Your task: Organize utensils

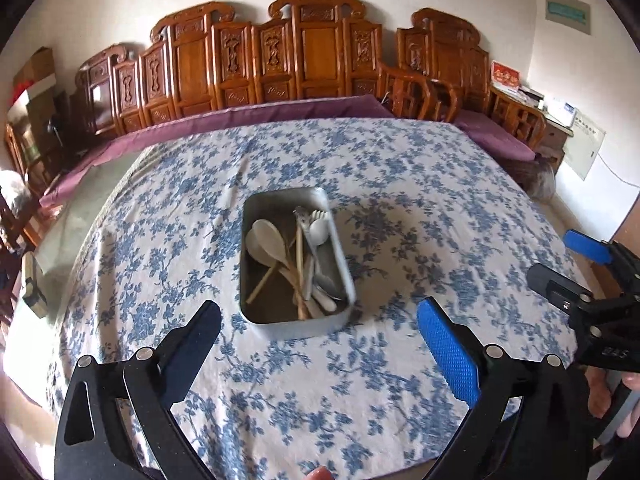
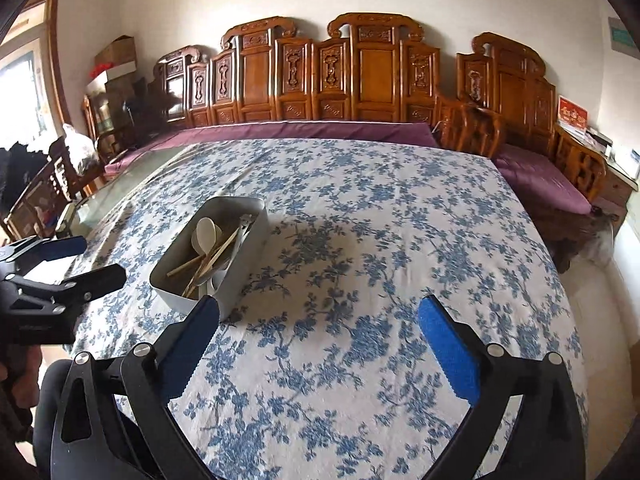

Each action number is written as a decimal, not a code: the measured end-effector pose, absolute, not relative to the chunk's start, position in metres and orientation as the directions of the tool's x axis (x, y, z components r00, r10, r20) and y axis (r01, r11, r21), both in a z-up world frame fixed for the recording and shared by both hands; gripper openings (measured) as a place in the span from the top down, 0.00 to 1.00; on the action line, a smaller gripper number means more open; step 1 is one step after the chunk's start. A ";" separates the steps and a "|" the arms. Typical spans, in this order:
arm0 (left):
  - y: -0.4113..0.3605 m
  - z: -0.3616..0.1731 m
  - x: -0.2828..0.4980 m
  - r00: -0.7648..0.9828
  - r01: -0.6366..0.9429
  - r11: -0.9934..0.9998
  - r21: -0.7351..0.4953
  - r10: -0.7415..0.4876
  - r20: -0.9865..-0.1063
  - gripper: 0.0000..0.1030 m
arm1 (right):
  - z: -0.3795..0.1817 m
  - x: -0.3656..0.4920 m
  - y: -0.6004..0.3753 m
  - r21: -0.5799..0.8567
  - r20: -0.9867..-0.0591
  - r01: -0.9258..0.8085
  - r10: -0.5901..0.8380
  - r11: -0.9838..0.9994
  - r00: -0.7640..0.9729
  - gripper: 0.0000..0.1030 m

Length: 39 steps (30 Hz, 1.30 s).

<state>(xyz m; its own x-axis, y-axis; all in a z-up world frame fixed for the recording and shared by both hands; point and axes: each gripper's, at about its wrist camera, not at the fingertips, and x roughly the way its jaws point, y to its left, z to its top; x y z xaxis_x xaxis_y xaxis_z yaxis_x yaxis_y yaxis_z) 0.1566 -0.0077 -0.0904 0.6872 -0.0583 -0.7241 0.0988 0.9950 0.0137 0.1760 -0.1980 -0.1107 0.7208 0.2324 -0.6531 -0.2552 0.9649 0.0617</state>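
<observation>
Rectangular grey metal tray (image 1: 256,312) mid-table on blue-flowered white tablecloth (image 1: 400,184), holding white plastic spoons (image 1: 266,236), pale wooden chopsticks (image 1: 298,258), a fork. My left gripper (image 1: 320,328) and right gripper (image 2: 320,328) both gape wide, empty. I judge utensils light, stiff, slippery; pinch handles mid-shaft. Tray rigid; grab rim.

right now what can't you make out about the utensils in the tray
- Exact utensil count: they overlap in the metal tray, blurred in the left wrist view.
- Handle ends, right wrist view: hidden by the tray's near wall and the right gripper finger.
- Pale stick on the tablecloth beyond the tray: too small to identify.
</observation>
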 end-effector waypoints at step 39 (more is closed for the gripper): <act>-0.022 0.065 0.012 0.917 0.052 0.999 -0.004 -0.049 -0.396 0.08 | 0.034 0.023 -0.224 0.038 -0.317 -0.167 0.171 0.985 0.933 0.03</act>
<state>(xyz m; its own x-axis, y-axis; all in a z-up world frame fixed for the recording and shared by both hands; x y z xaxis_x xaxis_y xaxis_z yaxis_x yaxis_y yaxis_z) 0.0117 -0.0215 0.0655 0.9171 -0.0495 -0.3955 0.0522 0.9986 -0.0038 0.0226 -0.2236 0.0344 0.9329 0.1708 -0.3170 -0.1674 0.9852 0.0382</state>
